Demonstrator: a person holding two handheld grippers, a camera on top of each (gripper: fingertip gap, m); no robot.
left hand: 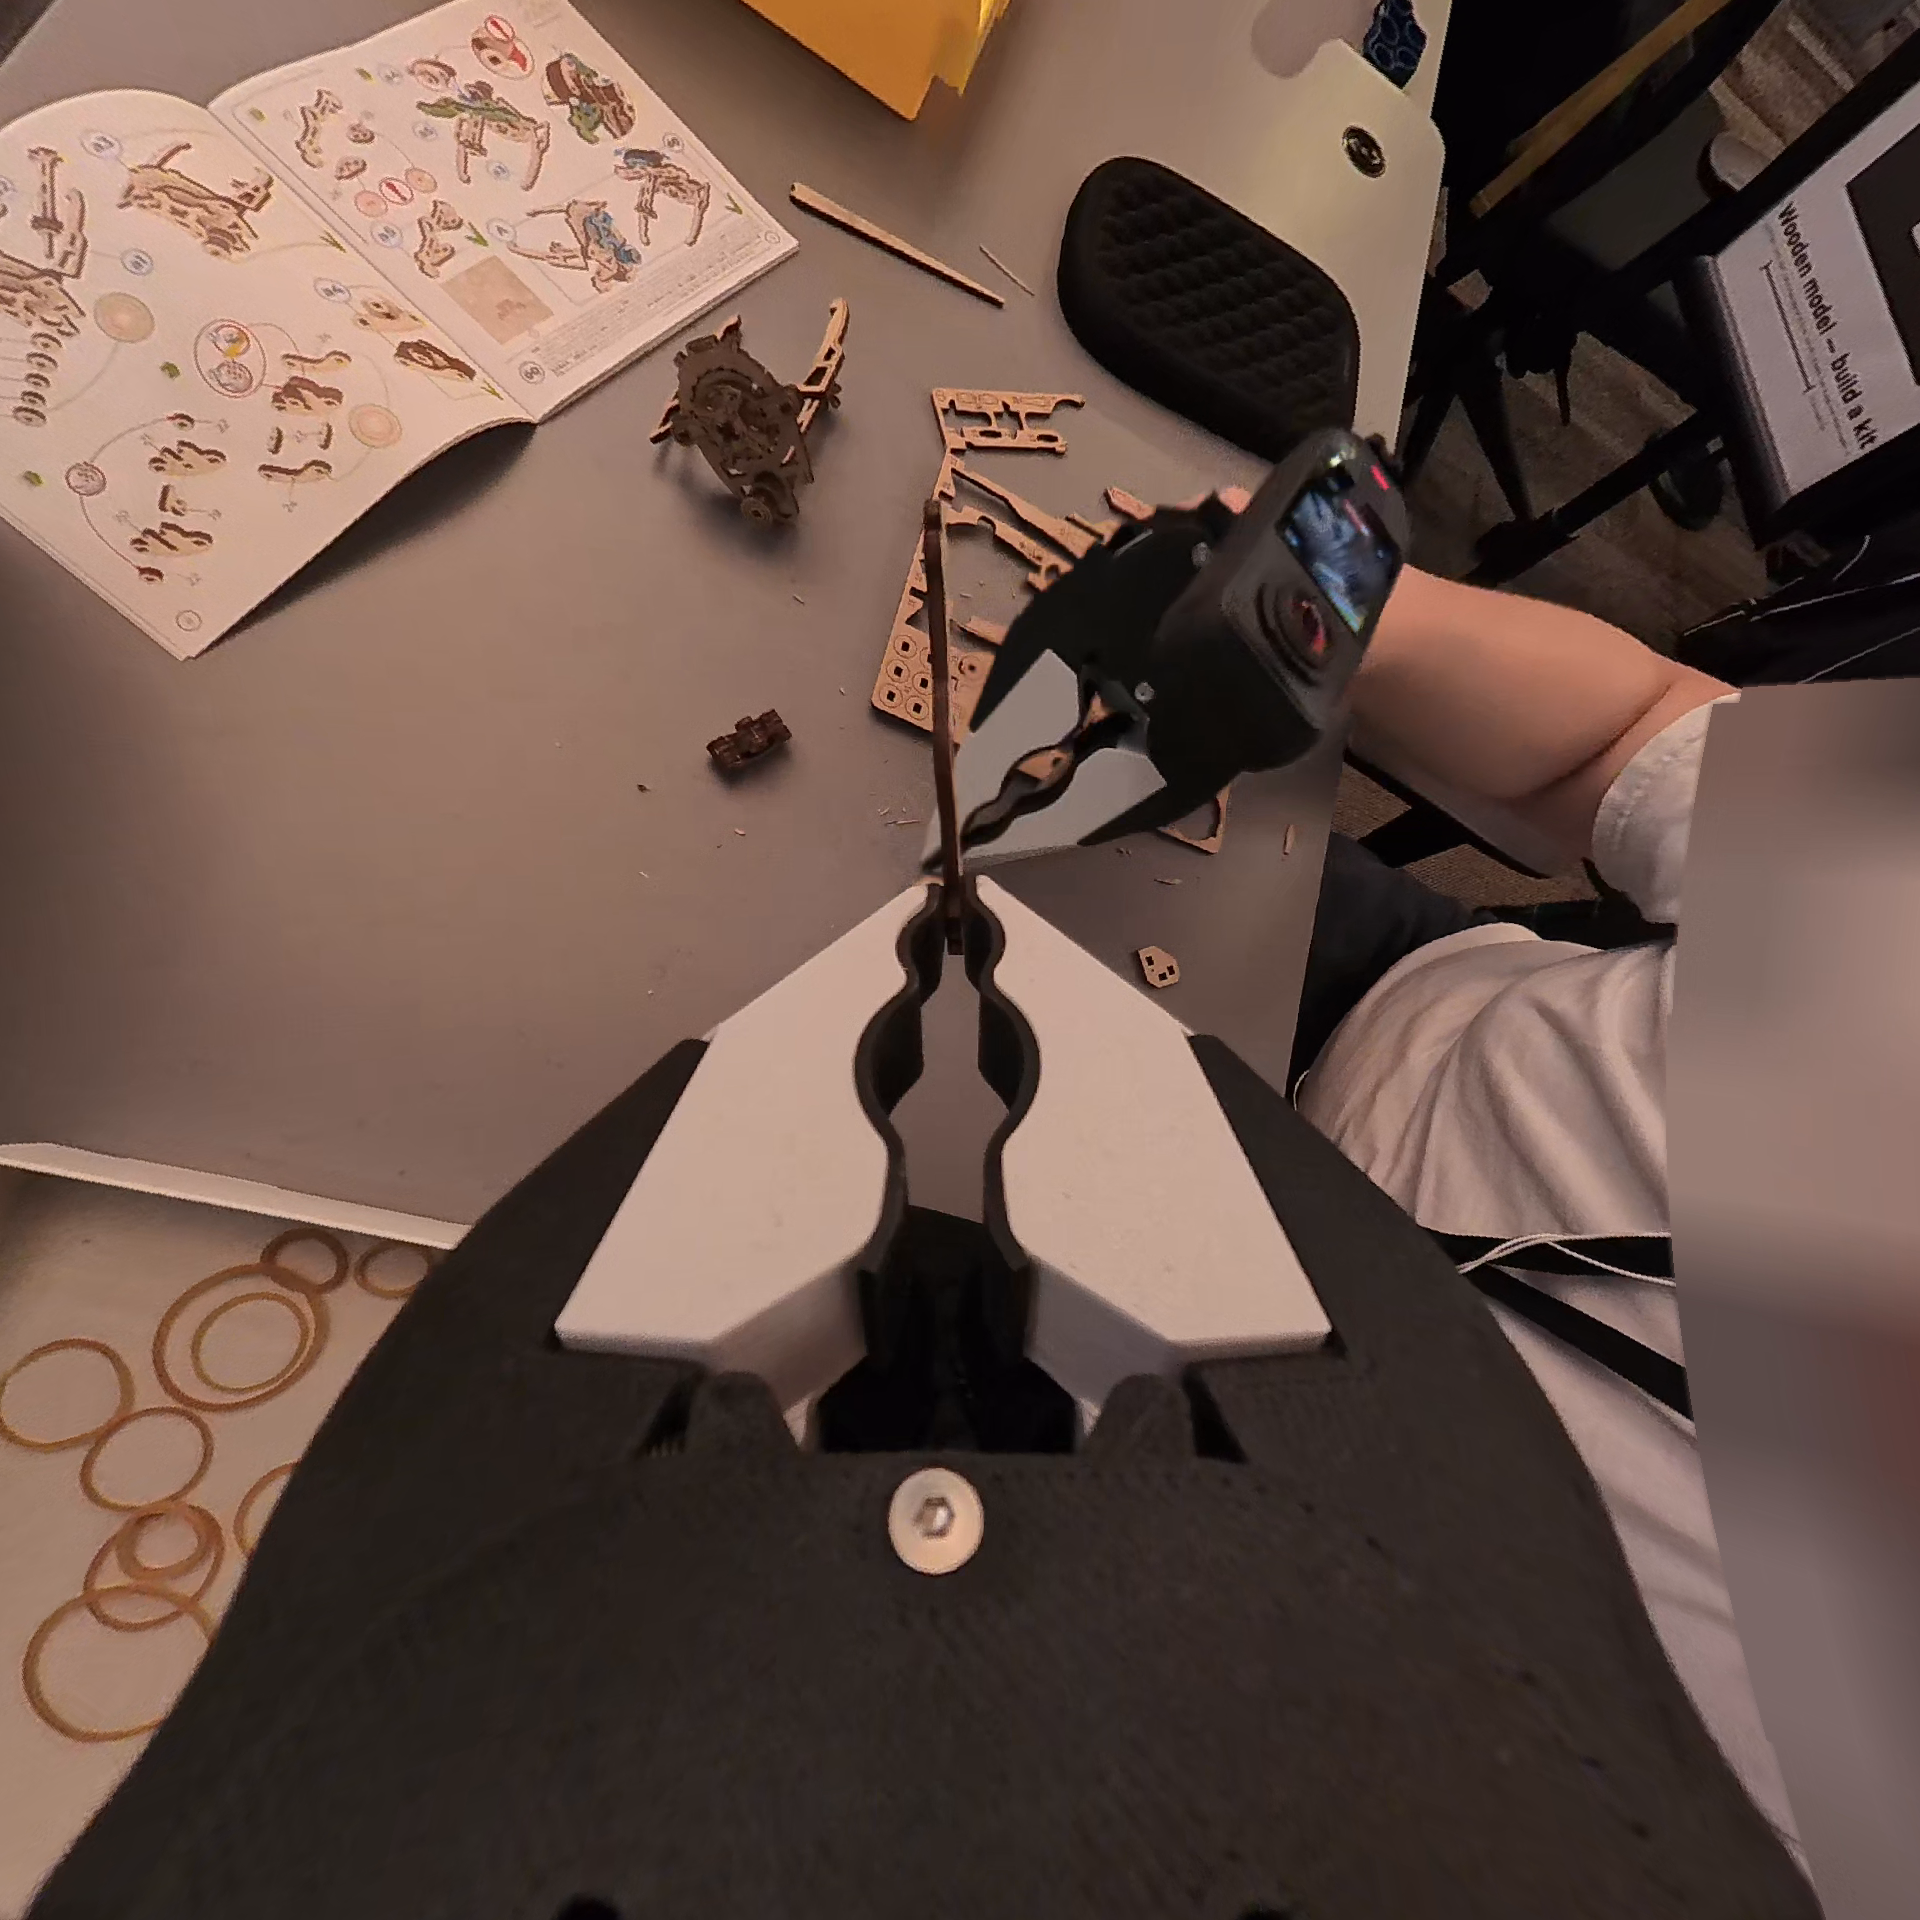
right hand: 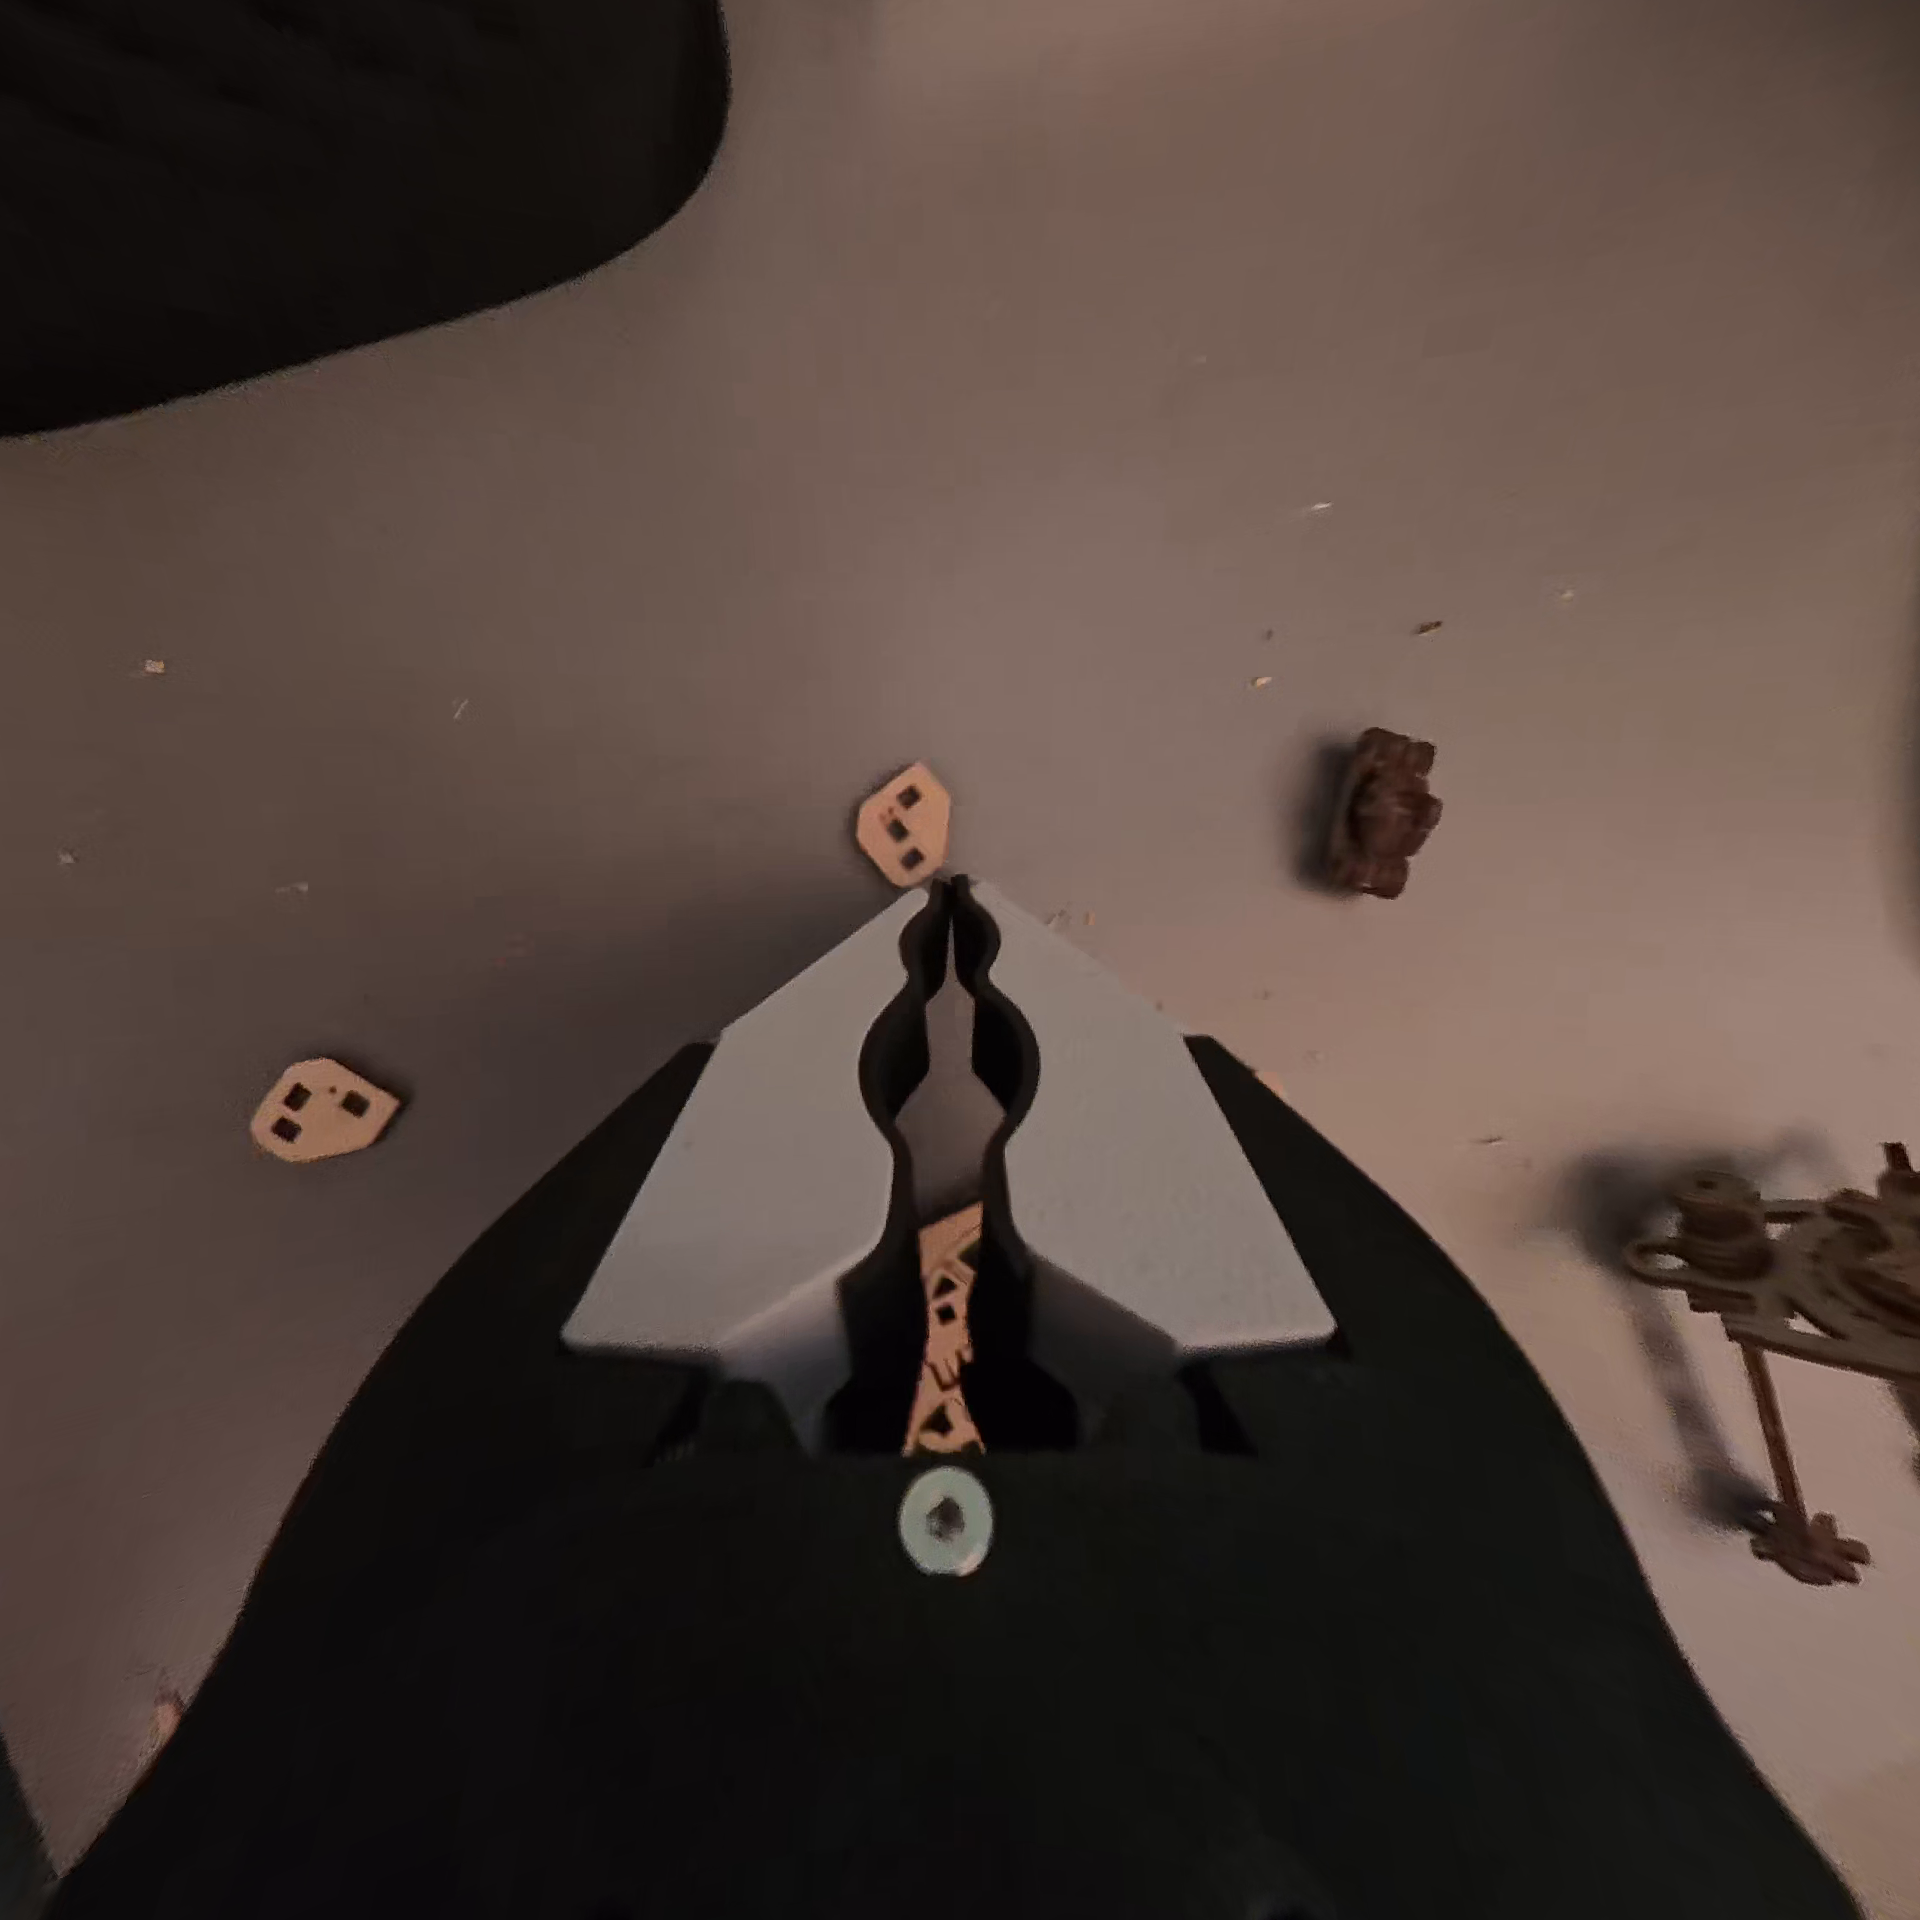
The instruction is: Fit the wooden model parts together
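Observation:
My left gripper point(left hand: 951, 914) is shut on a thin dark wooden strip point(left hand: 938, 675), seen edge-on and sticking forward above the grey table point(left hand: 416, 883). My right gripper point(left hand: 961, 836) reaches in from the right, its tips close beside the strip. In its own view it point(right hand: 954, 888) is shut with nothing between the tips, just above the table next to a small tan wooden piece point(right hand: 904, 826). The partly built dark model point(left hand: 743, 416) stands farther off and shows blurred in the right wrist view point(right hand: 1818, 1278). A small dark gear part point(left hand: 748, 740) lies between, also in the right wrist view point(right hand: 1382, 810).
A tan plywood parts sheet point(left hand: 987, 447) lies under the right gripper. An open instruction booklet point(left hand: 312, 312), a wooden stick point(left hand: 894, 244), a black pad point(left hand: 1205, 301) and a yellow box point(left hand: 883, 42) lie beyond. Rubber bands point(left hand: 156, 1455) lie near left. A second tan piece point(right hand: 322, 1110) lies nearby. A person's arm point(left hand: 1507, 675) is at right. Some 20 centimetres of space lies between my two pairs of fingers. My right gripper is the nearer one to the partly built dark model point(left hand: 743, 416): about 15 centimetres, against 25 centimetres.

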